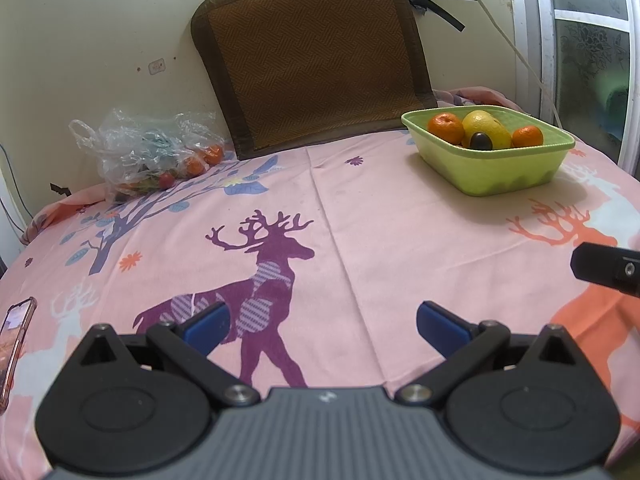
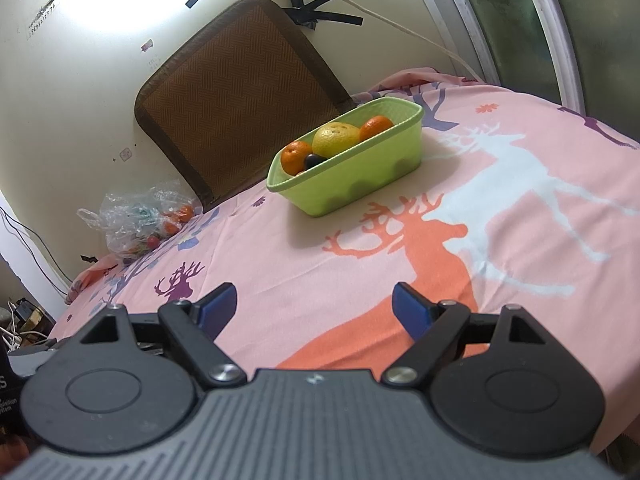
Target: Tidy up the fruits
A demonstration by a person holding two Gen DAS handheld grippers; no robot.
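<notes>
Sitting ahead of both grippers, the green basket (image 1: 486, 168) of fruit rests on the pink-clothed surface (image 1: 360, 240); left gripper (image 1: 322, 326) and right gripper (image 2: 314, 304) gape wide, empty.

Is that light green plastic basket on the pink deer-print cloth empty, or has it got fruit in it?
It holds fruit. The light green plastic basket carries two orange tangerines, a large yellow citrus fruit and a small dark fruit, all rising above its rim.

My left gripper (image 1: 322, 326) hangs with its blue fingers spread wide over the pink deer-print tabletop (image 1: 360, 232), holding nothing. Far right I see the green basket (image 1: 490, 162) with oranges, a yellow fruit and a dark one; far left, a plastic bag (image 1: 148, 152) of fruit by the wall.
</notes>
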